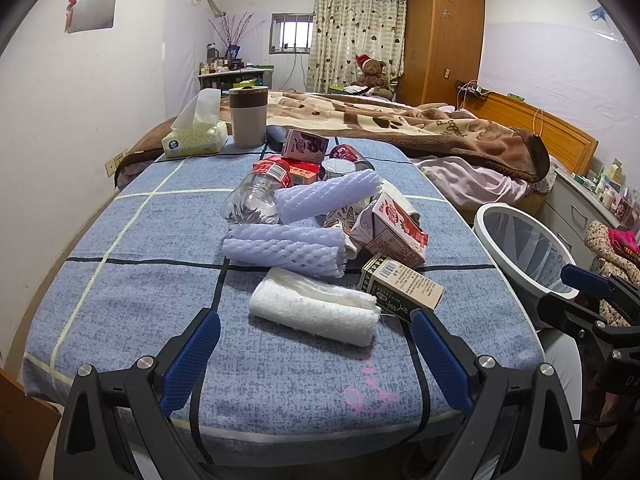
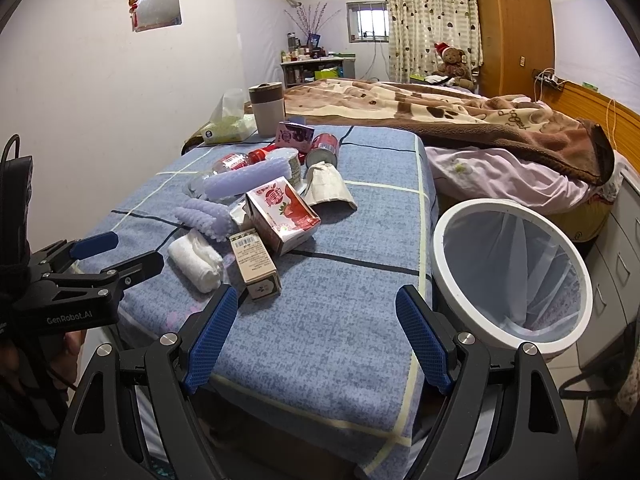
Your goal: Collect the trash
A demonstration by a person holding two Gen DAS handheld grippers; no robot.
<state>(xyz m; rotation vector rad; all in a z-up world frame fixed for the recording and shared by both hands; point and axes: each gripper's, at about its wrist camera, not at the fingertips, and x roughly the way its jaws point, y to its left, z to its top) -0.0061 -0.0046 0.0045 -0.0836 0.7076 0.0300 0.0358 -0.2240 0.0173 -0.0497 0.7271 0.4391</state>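
1. Blue checked cloth covers the surface point(image 1: 120, 264), and the trash lies heaped along its middle, from the near edge toward the far edge; a white-rimmed bin point(image 2: 508, 272) lined with a thin bag stands just beside the right edge, with no trash visible inside it.
2. Nearest the near edge lies a rolled white towel point(image 1: 316, 308); a green-and-tan carton point(image 1: 404, 286) touches its right end; behind them sit two lilac foam nets point(image 1: 288, 246), one lying flat and the other tilted on top of the heap.
3. A red strawberry drink carton point(image 2: 282, 214) leans on the pile to the right of the nets; a clear plastic bottle point(image 1: 256, 196) with a red label lies on its side to the left; a crushed paper cup point(image 2: 328, 184), a pink carton point(image 1: 304, 146) and a red can point(image 2: 324, 150) lie further back.
4. At the far left corner stand a tissue box point(image 1: 196, 138) and a tan lidded cup point(image 1: 248, 118), apart from the heap.
5. The left tool point(image 1: 316, 340) hangs over the near edge with its blue pads spread wide, the towel lying just ahead of the gap; nothing is pinched.
6. The right tool point(image 2: 316, 316) hovers over the near right corner, spread wide and holding nothing, the bin close at its right finger.
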